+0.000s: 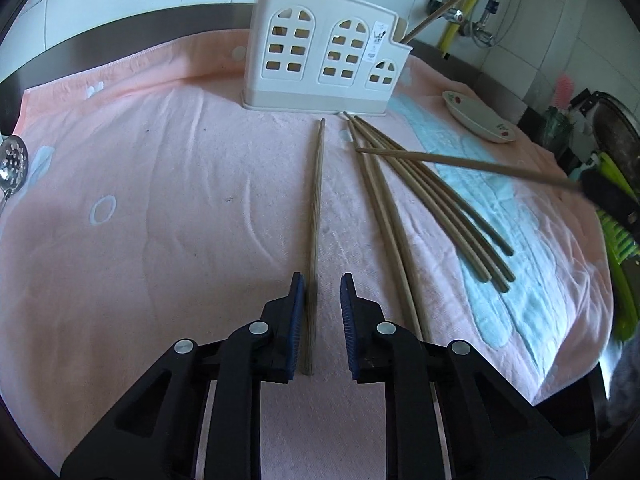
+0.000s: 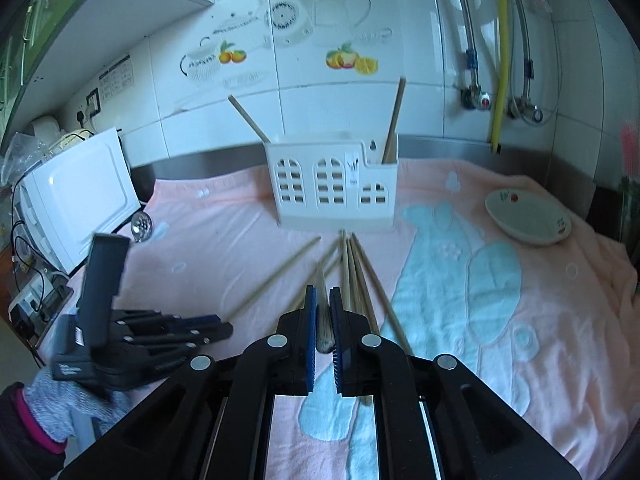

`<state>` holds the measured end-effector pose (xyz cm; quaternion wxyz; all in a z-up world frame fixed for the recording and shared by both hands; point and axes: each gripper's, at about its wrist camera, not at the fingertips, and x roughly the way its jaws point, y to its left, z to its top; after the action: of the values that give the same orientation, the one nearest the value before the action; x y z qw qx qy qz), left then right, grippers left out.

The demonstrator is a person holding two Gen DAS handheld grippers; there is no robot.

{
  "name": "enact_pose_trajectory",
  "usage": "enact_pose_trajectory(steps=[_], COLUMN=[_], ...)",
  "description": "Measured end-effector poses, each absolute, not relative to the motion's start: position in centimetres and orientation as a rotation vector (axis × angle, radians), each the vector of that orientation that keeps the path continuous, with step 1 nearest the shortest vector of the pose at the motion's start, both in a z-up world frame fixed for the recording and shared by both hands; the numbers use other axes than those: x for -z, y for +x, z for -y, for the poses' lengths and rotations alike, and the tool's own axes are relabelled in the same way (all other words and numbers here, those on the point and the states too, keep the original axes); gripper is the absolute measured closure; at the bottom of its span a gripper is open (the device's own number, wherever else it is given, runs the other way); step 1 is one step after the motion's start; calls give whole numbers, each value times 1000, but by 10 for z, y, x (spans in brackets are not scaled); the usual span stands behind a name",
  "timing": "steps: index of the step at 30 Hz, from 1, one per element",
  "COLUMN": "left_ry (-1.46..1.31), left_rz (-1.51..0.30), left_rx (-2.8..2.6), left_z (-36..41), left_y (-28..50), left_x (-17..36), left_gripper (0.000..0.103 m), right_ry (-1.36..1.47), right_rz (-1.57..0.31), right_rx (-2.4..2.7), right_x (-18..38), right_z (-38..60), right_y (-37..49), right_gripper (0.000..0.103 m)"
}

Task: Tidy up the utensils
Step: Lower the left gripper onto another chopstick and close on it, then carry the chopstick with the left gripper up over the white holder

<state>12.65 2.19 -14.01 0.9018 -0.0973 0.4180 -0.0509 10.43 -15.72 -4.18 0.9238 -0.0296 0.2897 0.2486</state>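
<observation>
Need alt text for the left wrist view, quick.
The left hand-held gripper straddles a single wooden chopstick lying on a pink towel, jaws not yet pinching it. More chopsticks fan out beside it, before a white house-shaped utensil holder.

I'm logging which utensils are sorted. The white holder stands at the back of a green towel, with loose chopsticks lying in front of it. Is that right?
Not quite: the towel is pink with pale blue patches, not green, as the left wrist view shows. The rest holds: the white holder stands at its back, with loose chopsticks lying in front of it.
</observation>
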Motion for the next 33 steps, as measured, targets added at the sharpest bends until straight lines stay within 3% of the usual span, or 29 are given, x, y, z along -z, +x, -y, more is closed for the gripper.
enact_pose_trajectory(steps=[4,8,14,33], left_ry=[-189,-159,-165,-62], left_rz=[-874,-881,-877,-660], left_rx=[95,66,59,89], left_z=[-20,-18,-22,-31], left_y=[130,133,131,142], left_x=[143,143,131,5], left_gripper=[85,97,97,98], right_ry=[-67,-75,-72,-139], right_rz=[-580,-571,-573,-582], right_rx=[-524,-526,-532,-611], right_x=[33,29,23,-31], right_z=[157,157,158,144], right_y=[106,108,113,159], right_gripper=[96,96,96,97])
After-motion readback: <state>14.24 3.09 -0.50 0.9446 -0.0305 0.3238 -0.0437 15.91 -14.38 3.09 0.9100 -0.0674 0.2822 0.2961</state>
